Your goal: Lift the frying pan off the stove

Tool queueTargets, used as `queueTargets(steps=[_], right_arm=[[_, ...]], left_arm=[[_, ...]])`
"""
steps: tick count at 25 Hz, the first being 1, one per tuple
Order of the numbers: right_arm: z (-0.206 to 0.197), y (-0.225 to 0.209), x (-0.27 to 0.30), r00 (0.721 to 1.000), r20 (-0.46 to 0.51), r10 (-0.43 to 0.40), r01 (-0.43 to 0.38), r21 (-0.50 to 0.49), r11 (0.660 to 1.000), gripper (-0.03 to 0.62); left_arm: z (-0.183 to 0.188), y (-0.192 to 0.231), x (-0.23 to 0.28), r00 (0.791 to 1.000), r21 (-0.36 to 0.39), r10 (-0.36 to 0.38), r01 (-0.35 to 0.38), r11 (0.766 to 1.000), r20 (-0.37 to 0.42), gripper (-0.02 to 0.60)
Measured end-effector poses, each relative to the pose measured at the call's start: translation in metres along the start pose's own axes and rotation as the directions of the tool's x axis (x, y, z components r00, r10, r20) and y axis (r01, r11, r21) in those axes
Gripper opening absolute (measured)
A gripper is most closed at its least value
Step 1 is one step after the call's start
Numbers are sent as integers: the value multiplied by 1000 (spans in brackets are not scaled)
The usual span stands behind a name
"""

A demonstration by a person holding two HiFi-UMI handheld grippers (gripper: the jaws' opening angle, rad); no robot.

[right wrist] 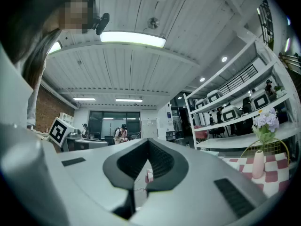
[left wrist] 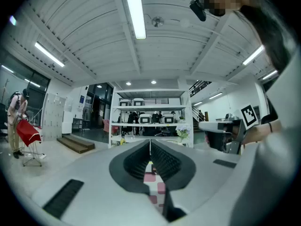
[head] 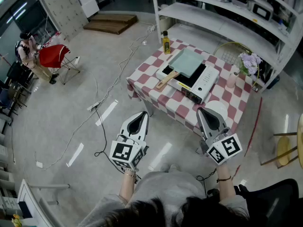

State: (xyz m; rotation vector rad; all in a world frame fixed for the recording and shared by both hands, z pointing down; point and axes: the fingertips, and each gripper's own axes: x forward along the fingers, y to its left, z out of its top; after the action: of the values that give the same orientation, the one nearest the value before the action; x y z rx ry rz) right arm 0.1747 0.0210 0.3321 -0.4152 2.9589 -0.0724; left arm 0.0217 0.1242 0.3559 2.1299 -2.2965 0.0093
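Observation:
A square pale-green frying pan [head: 185,63] with a wooden handle [head: 166,80] sits on a white portable stove [head: 201,83]. The stove stands on a table with a red-and-white checked cloth [head: 152,67]. Both grippers hang over the floor in front of the table, well short of the pan. My left gripper [head: 141,116] points toward the table's near corner, its jaws shut and empty [left wrist: 150,142]. My right gripper [head: 205,112] is by the table's front edge, also shut with nothing in it [right wrist: 148,142]. In the left gripper view a strip of checked cloth [left wrist: 155,187] shows below the jaws.
On the table are a yellow oil bottle [head: 165,42], a white plate [head: 217,109], a pink vase of flowers [head: 247,63] and a wire basket [head: 232,51]. White shelves [head: 227,18] rise behind it. Cables [head: 102,122] trail across the floor. A wooden stool [head: 284,148] stands at the right.

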Motion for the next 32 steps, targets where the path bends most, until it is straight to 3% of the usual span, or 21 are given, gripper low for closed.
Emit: queueTargets(steps=[18, 32], right_arm=[[-3, 0, -7, 999, 25, 42, -43, 53, 998, 23], [-18, 11, 24, 998, -9, 60, -59, 82, 995, 23]], left_arm=[[-9, -22, -8, 999, -20, 6, -6, 1000, -41, 29], [-21, 1, -4, 998, -69, 5, -10, 998, -68, 29]])
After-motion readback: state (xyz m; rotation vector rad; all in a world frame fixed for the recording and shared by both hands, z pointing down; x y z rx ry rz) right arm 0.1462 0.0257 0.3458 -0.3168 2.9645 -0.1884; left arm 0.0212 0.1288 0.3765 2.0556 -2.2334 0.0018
